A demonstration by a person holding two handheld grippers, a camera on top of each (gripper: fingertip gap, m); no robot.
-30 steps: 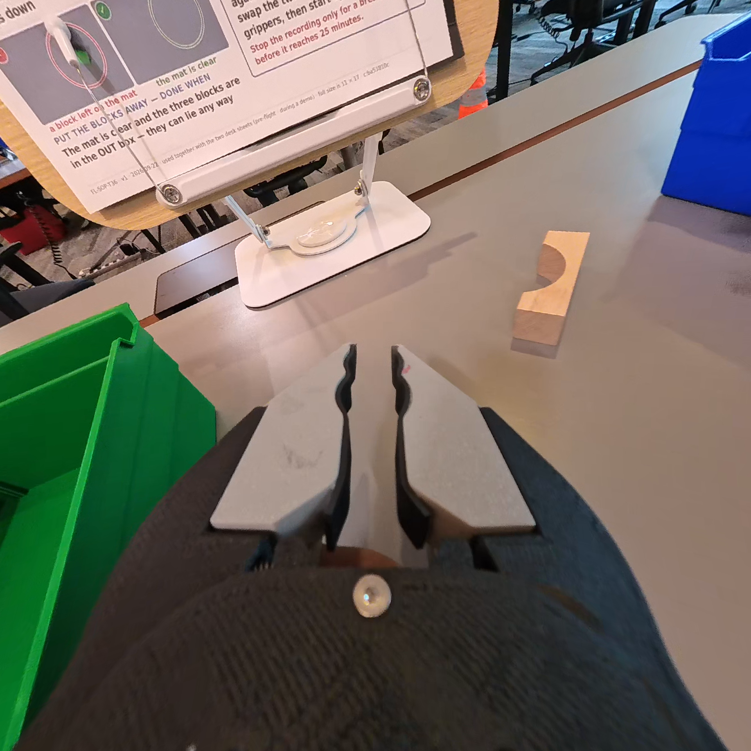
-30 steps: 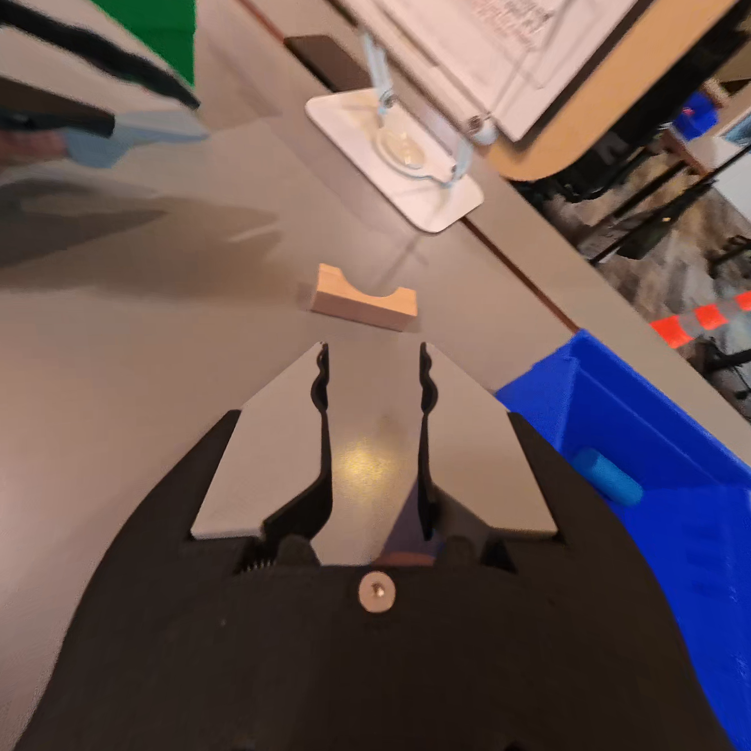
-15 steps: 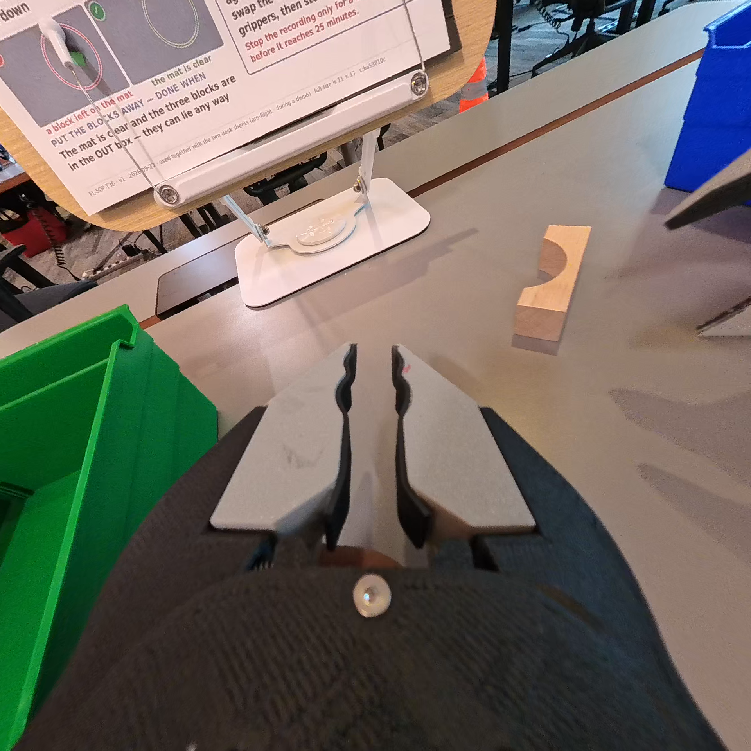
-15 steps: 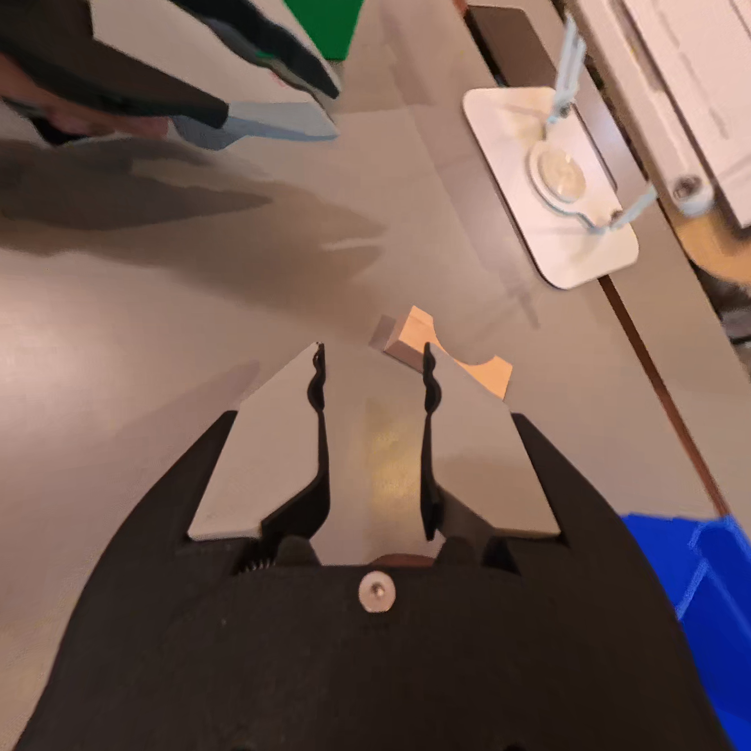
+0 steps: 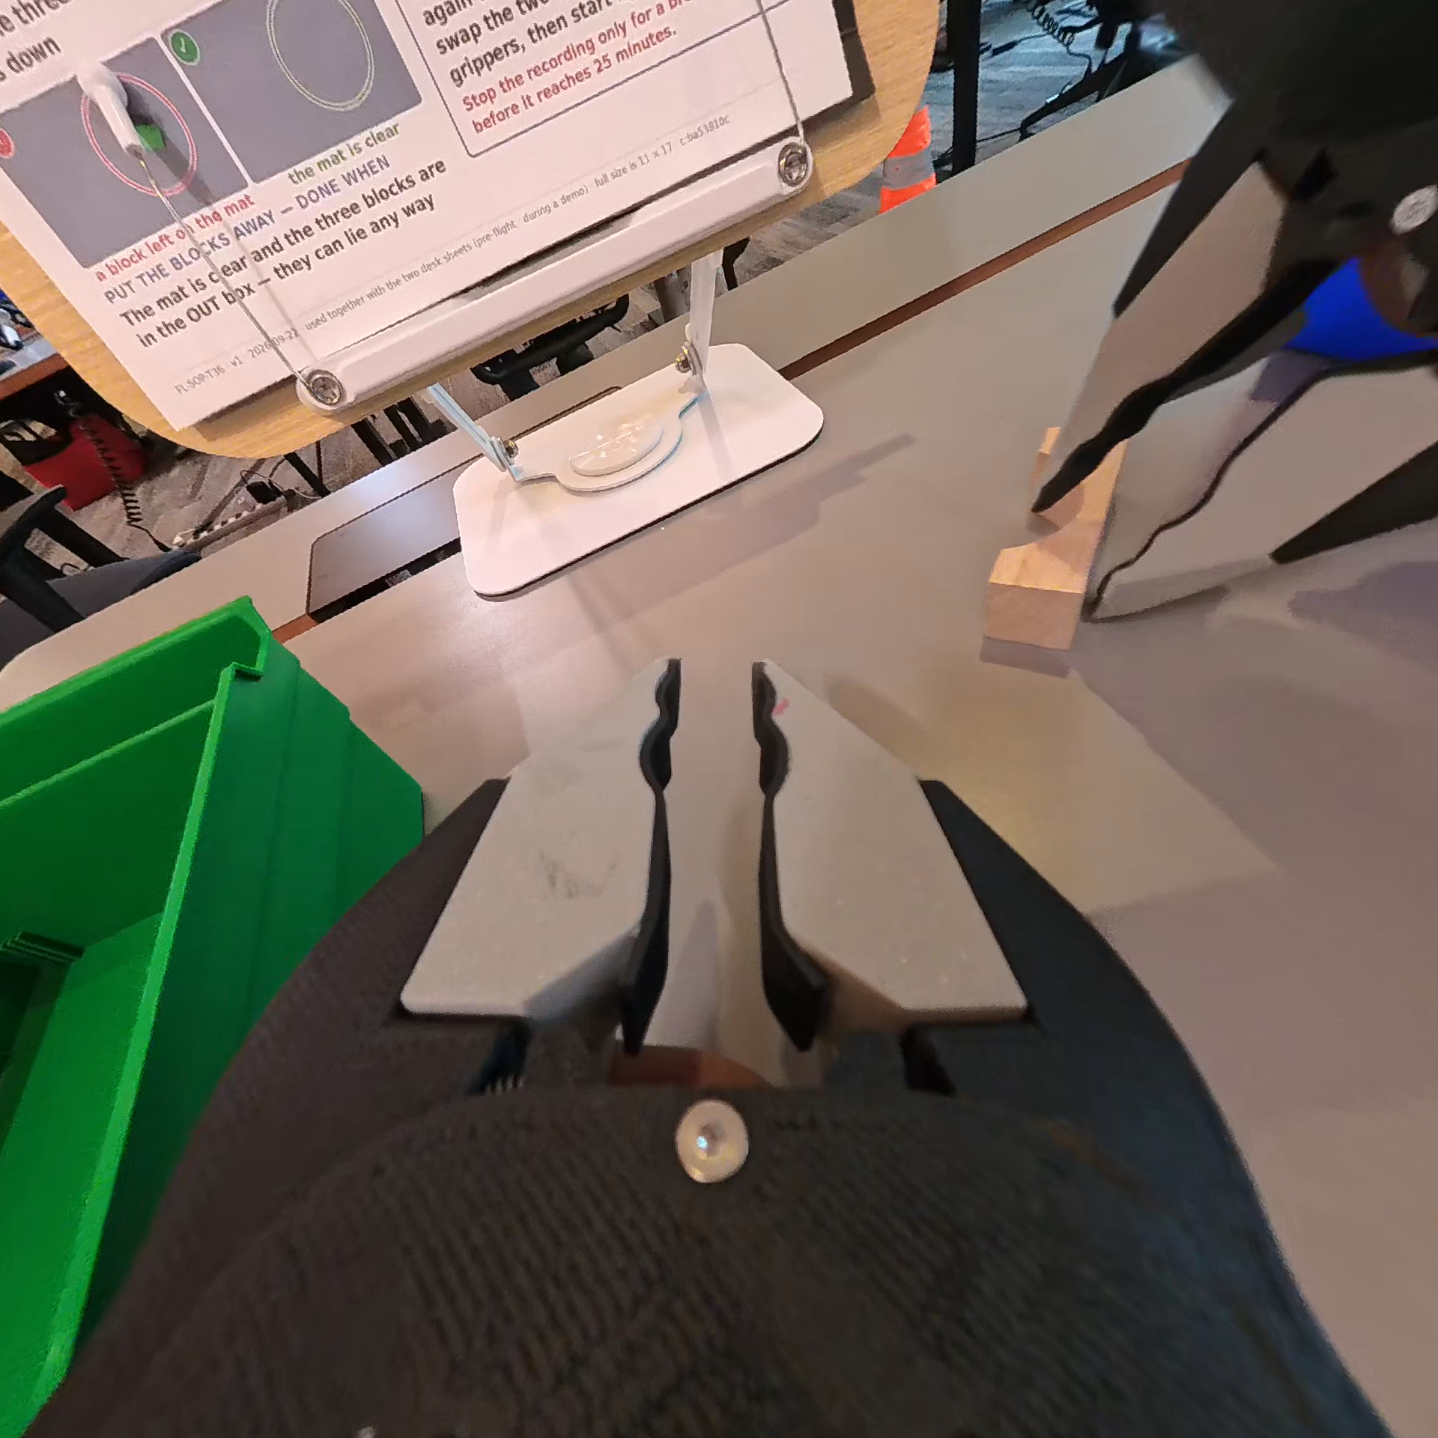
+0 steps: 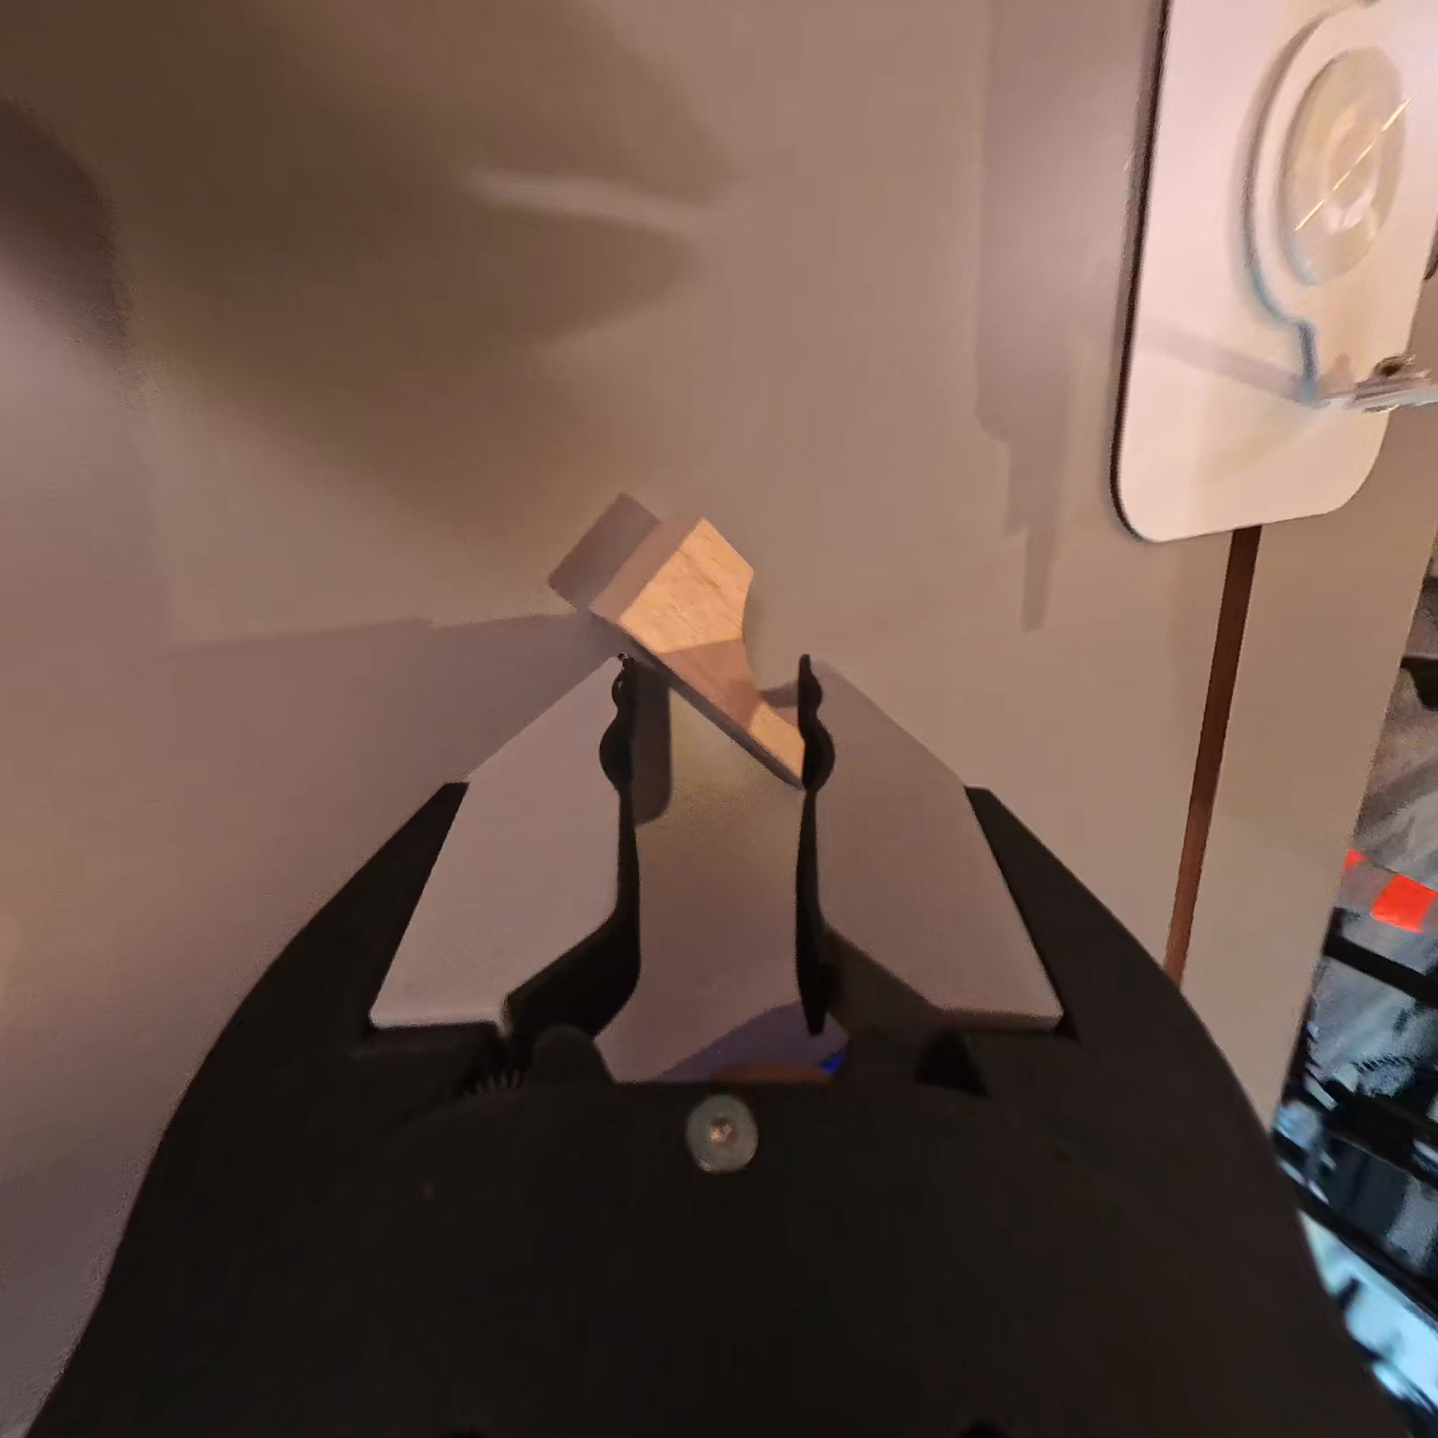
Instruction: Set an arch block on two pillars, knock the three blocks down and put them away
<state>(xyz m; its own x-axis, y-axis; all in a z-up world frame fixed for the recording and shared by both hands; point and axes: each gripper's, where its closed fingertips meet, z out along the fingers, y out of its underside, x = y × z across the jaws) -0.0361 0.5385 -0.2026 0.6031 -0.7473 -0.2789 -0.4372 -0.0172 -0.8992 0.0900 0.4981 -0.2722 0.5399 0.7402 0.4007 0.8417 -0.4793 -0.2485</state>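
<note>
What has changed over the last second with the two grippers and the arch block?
The right gripper has swung in from the blue bin side and come down over the arch block, open jaws straddling it, not yet closed. The block lies where it did on the table. The left gripper has stayed open and empty beside the green bin; the document stand is unmoved.

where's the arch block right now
The arch block lies flat on the grey table, right of the stand's white base, between the right gripper's open fingers.
</note>
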